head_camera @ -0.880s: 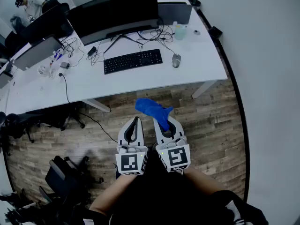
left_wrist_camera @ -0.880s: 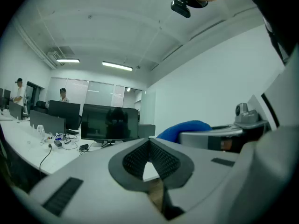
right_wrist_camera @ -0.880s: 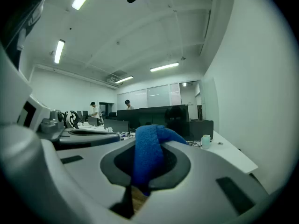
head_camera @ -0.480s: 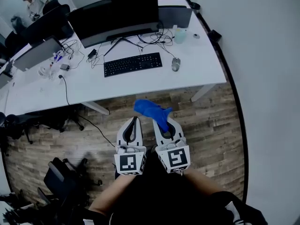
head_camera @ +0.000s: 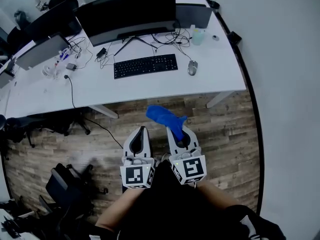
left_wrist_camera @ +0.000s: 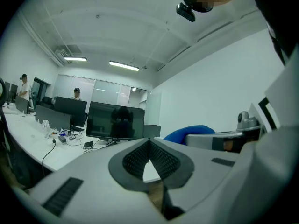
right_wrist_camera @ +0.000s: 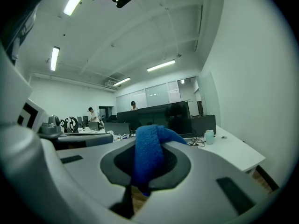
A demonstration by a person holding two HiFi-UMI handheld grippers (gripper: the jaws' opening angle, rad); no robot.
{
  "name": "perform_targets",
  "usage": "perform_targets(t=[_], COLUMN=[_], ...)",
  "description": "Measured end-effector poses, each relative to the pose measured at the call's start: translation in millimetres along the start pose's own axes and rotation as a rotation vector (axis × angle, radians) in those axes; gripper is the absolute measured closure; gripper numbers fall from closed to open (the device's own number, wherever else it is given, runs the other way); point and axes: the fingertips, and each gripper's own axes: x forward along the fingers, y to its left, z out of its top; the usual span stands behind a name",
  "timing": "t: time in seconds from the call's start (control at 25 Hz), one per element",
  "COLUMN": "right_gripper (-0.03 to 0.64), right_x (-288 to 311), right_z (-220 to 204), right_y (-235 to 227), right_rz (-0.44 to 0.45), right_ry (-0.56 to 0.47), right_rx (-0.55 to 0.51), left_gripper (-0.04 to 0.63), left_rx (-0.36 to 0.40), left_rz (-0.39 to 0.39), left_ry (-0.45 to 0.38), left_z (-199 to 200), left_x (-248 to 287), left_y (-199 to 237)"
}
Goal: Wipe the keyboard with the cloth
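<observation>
Over the floor [head_camera: 220, 126], the right gripper [head_camera: 177, 130] pinches a bunched, fuzzy blue cloth [head_camera: 161, 115]; left gripper [head_camera: 143, 130] closed, empty.

Even, fairly bright indoor light comes from ceiling strip lamps [right_wrist_camera: 54, 58], which burn out to white glare in both gripper views. The white desk [head_camera: 150, 86] reads bright above the darker wood floor [head_camera: 220, 129], where shadows are soft. Every view bows strongly toward black corners, and the left gripper [left_wrist_camera: 149, 143] and right gripper [right_wrist_camera: 150, 146] look slightly soft close to the lens.
</observation>
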Motion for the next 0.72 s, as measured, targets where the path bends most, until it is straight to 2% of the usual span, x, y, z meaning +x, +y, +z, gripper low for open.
perform_targets(t=[0.4,0.72], right_gripper=[0.566,0.566], right_x=[47.3,119.8], right_z=[-2.8,5.6], right_y=[6.4,9.6], right_rz=[-0.017,-0.042], right_ry=[0.023,0.046], right_rx=[-0.019,-0.021], left_gripper=[0.586,0.586], left_rx=[-0.026,-0.046], left_rz=[-0.020,-0.057], left_ry=[0.009,0.020], left_z=[-5.7,4.6], left_x=[34.1,85.7], left_y=[37.4,89.1])
